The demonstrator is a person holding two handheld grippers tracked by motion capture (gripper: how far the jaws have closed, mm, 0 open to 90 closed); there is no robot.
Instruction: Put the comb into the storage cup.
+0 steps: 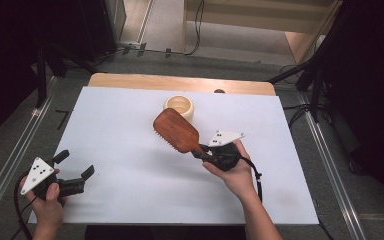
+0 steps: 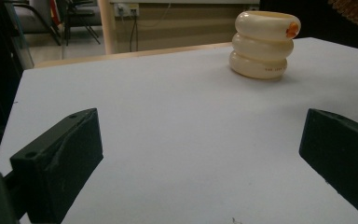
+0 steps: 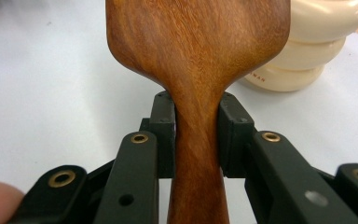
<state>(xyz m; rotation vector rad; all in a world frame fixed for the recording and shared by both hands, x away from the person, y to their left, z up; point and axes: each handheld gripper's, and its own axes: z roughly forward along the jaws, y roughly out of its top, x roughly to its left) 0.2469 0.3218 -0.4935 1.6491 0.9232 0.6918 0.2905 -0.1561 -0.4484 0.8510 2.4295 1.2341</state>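
White board (image 1: 130,150) over wood, perhaps grey floor around; right gripper (image 1: 200,149) pinches hairbrush (image 1: 176,130), left gripper (image 1: 76,169) spread.

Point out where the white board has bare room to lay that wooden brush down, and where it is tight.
Bare board runs wide between the left tongs and the hairbrush, and along the near edge between the two hands. The right side past the right tongs is free too. It is tight only at the far middle, where the brush head hangs beside the cream holder.
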